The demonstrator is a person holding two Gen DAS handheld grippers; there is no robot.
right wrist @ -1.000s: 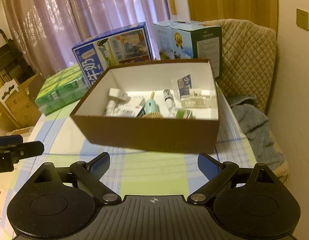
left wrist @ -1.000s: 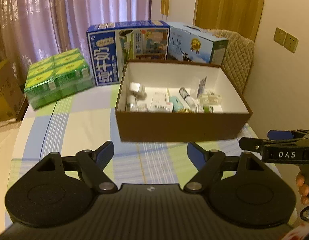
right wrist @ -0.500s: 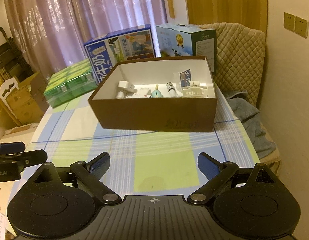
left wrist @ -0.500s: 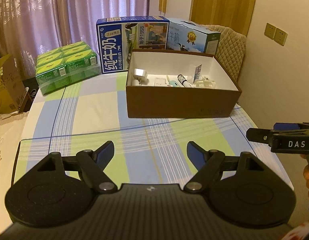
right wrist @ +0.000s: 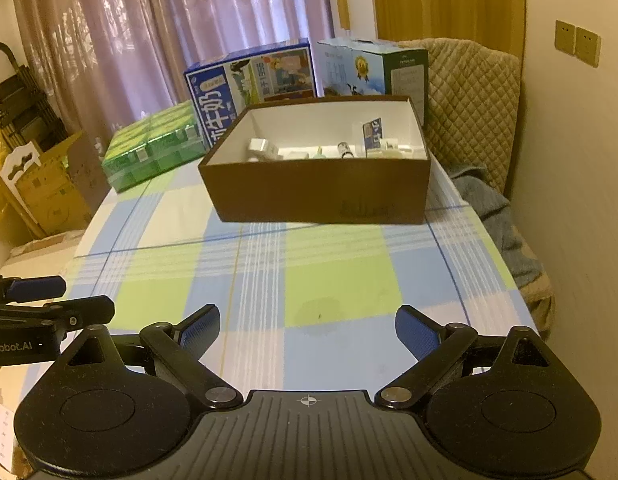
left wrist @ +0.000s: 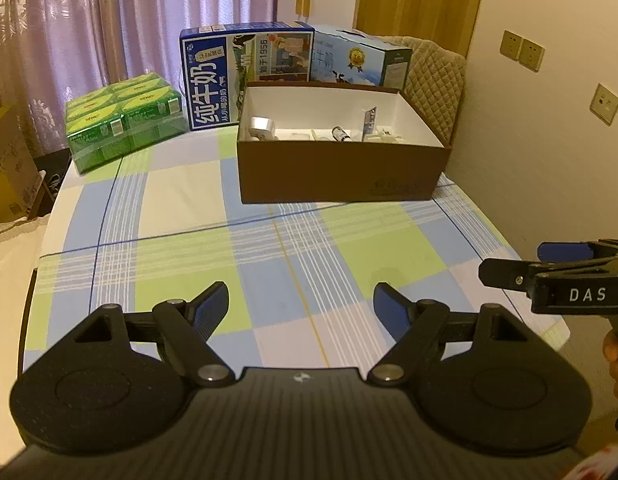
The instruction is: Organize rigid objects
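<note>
A brown cardboard box [left wrist: 337,176] [right wrist: 321,188] with a white inside stands at the far right of the checked table [left wrist: 269,248] [right wrist: 309,264]. It holds several small items: a white plug-like block [left wrist: 262,125] [right wrist: 257,145], a small bottle [left wrist: 341,134] [right wrist: 345,149] and a blue-and-white card [left wrist: 369,117] [right wrist: 372,131] standing upright. My left gripper [left wrist: 301,306] is open and empty, low over the near table. My right gripper [right wrist: 307,330] is open and empty beside it, and also shows in the left wrist view [left wrist: 541,264].
Two milk cartons, one dark blue [left wrist: 245,76] [right wrist: 249,80] and one light blue [left wrist: 361,60] [right wrist: 373,68], stand behind the box. A green shrink-wrapped pack [left wrist: 125,120] [right wrist: 153,144] sits at the far left. A quilted chair [right wrist: 469,100] and a wall stand on the right.
Both grippers have pulled back from the box toward the near edge of the table and sit lower. Both stay open and empty. The box has not moved.
</note>
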